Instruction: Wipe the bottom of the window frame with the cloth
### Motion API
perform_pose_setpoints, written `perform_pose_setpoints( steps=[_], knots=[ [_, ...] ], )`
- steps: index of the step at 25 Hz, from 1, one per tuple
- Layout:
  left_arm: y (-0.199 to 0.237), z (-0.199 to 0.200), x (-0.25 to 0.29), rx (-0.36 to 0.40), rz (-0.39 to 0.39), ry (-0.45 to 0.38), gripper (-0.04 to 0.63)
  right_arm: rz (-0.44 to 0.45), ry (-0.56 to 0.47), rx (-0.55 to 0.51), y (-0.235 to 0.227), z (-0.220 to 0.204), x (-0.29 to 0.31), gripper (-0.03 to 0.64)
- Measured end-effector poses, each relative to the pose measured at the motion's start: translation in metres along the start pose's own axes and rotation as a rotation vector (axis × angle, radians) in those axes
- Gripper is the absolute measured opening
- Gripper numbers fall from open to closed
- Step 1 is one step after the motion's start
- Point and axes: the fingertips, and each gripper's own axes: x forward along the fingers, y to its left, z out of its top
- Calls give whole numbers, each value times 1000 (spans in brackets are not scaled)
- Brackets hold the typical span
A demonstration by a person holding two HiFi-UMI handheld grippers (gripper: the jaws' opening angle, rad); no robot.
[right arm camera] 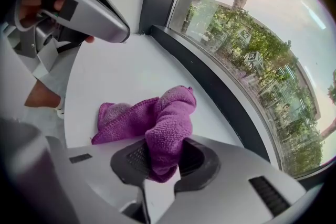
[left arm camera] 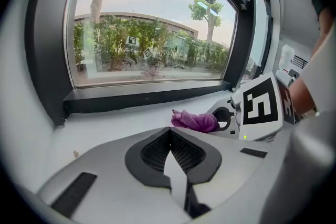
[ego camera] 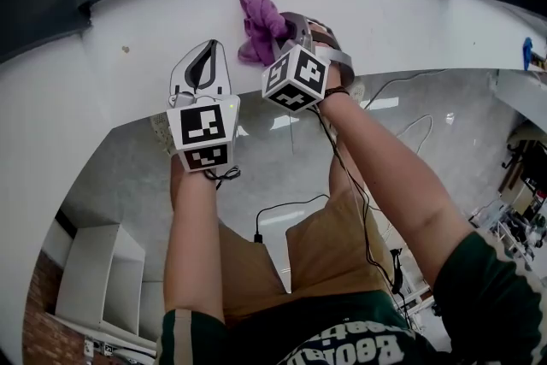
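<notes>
The right gripper (right arm camera: pixel 165 159) is pinching a purple cloth (right arm camera: pixel 157 118): its jaws are clamping a thick fold of the fabric between the dark pads, and the fold is bulging up above them. The rest of the cloth is lying crumpled on the white window sill (ego camera: pixel 385 21), spreading away from the jaws toward the person's left. The cloth is sitting near the dark bottom rail of the window frame (right arm camera: pixel 210 78), with a strip of bare sill showing between the two.

The left gripper (left arm camera: pixel 170 130) is holding nothing. Its jaws are pressed together, the ribbed pads meeting at the tips. It is pointing across the sill toward the window glass (left arm camera: pixel 152 23), just beside the right gripper and on the person's left of the cloth, not touching it. Whether it is resting on the sill or hanging above it cannot be told.

In the head view both forearms are reaching forward side by side, each marker cube (ego camera: pixel 295 79) facing up toward the camera. Trees and a low building are showing through the glass.
</notes>
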Motion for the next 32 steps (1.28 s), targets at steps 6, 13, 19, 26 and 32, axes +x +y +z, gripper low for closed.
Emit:
perform_pose_setpoints(
  steps=[6,13,19,26,32],
  knots=[
    [20,-4,-10,-26,25,-1,8,15,-8,-19,12,21,5,94],
    [45,-7,-27,-62,51,-18,8,16,-3,-42,25,44,9,94],
    [71,-12,-41,-79,78,-29,8,5,-5,-53,34,63,13,94],
    [99,-19,-59,-83,133,-39,8,29,-32,-76,57,98,18,94],
    [125,-26,-76,-101,175,-42,8,37,-58,-100,77,127,23,94]
  ],
)
